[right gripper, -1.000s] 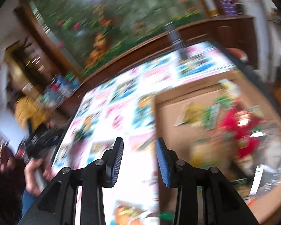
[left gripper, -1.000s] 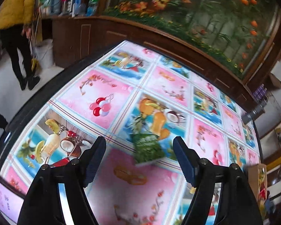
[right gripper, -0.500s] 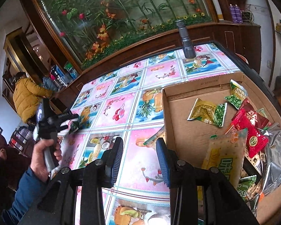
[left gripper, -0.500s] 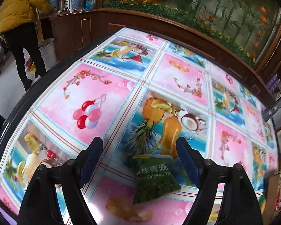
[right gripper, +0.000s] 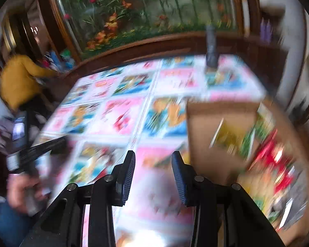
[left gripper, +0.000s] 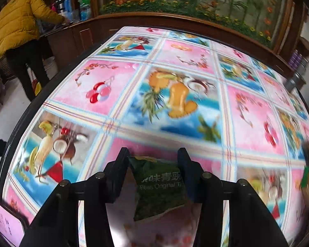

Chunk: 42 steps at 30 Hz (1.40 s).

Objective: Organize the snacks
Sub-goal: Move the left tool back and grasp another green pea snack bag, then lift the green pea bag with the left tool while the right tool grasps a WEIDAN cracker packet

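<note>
A dark green pea snack packet (left gripper: 158, 187) lies on the fruit-print tablecloth (left gripper: 175, 103). It sits between the fingers of my left gripper (left gripper: 153, 153), whose jaws are closing, and both pads touch its side edges. My right gripper (right gripper: 153, 154) hovers over the cloth with a gap between its pads and nothing in it. Just to its right stands an open cardboard box (right gripper: 206, 144) holding several packets, among them a red one (right gripper: 272, 156) and a yellow-green one (right gripper: 230, 140). The right wrist view is blurred.
The table's black rim (left gripper: 31, 107) curves along the left side. A person in a yellow jacket (left gripper: 20, 24) stands at a wooden counter beyond it. A grey cylinder (right gripper: 211, 47) stands at the table's far edge. A hand (right gripper: 22, 187) holds the left gripper's handle.
My left gripper dropped down over the green packet and its jaws narrowed onto it. The right gripper swung sideways near the box, and its gap stayed the same.
</note>
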### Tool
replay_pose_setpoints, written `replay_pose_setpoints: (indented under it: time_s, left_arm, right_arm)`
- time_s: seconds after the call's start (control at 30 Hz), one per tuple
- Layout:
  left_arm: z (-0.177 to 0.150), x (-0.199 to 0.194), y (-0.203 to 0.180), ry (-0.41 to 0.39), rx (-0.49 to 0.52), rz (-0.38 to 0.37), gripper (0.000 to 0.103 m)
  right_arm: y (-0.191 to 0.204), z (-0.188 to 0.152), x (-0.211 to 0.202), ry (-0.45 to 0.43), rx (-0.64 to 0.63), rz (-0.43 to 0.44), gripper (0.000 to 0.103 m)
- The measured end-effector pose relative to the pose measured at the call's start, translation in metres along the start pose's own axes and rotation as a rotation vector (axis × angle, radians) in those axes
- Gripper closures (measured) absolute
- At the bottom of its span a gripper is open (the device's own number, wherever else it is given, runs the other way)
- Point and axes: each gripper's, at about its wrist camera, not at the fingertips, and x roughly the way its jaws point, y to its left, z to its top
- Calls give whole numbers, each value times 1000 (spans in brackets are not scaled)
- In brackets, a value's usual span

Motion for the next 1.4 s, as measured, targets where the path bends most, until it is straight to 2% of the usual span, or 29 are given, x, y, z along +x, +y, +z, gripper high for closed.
replay_pose_setpoints:
  time_s: [0.03,0.1,0.13,0.23,0.33,0.37,0.43,0.47,0.5,0.57,0.63,0.67,0.7,0.77,0.8,0.83,0.87,0.9,0.97,1.03,1.1,1.17,1.23,1.27,1.37,1.4]
  left_arm:
    - [-2,-1,1,-4,-7,-7,55]
    - [-2,-2,3,-7,-20,-21,55]
    - [-1,-2,5,-10,-26,-31,56]
    - [-3,-2,7,-22,-20,-55,56]
    - [-2,-1,9,-34,-11,-73,56]
    - [-2,-1,9,-35,-4,-74,56]
    - [-1,-1,9,-35,-1,-78,56]
    - [-1,0,9,-32,-3,-80,56]
    - [0,0,10,-28,-8,-85,56]
    - [2,0,11,-24,-18,-96,56]
    - [2,1,13,-20,-23,-104,56]
    - [2,1,13,-21,-24,-108,56]
    - [2,1,14,-23,-26,-111,56]
    - [1,0,14,-25,-30,-113,56]
    - [1,0,14,-26,-32,-111,56]
    - [1,0,14,-26,-31,-109,56]
    - [1,0,13,-25,-29,-106,56]
    - [1,0,13,-25,-27,-104,56]
    - [1,0,12,-20,-17,-104,56]
    - [1,0,12,-17,-12,-116,56]
    - [-1,-1,9,-10,6,-131,56]
    - [-3,-3,6,-1,19,-153,56]
    - [-6,-6,6,17,25,-180,56]
    - [-7,-8,7,22,25,-184,56]
    - [-10,-12,13,56,10,-251,56]
    - [-11,-14,14,61,13,-261,55]
  right_arm:
    - [8,6,4,-40,-3,-26,63]
    - [28,15,18,-118,-11,-69,53]
    - [48,19,35,-125,-113,-156,53]
    - [86,20,80,-117,-351,-332,53]
    - [98,15,125,-84,-559,-460,53]
    - [95,13,137,-73,-600,-497,53]
    - [85,11,152,-11,-600,-529,56]
    - [85,11,150,-20,-587,-542,57]
    - [88,14,141,-52,-544,-534,57]
    - [98,18,120,-91,-409,-446,57]
    - [119,19,99,-89,-351,-263,57]
    - [124,23,89,-107,-332,-196,56]
    - [124,30,78,-139,-304,-175,56]
    - [117,41,67,-214,-343,-244,54]
    - [111,43,70,-230,-388,-330,54]
    - [101,43,78,-203,-377,-385,54]
    - [89,40,88,-147,-335,-381,54]
    - [74,35,97,-92,-256,-336,54]
    - [65,27,103,-44,-175,-287,54]
    - [73,19,95,-61,-178,-203,54]
    - [78,20,76,-102,-141,-83,54]
    - [80,26,56,-129,-121,-70,53]
    - [84,24,35,-131,-136,-150,51]
    - [84,18,26,-110,-132,-162,45]
    - [72,-5,1,-61,-35,-57,20]
    - [66,-17,-6,-22,-3,-39,18]
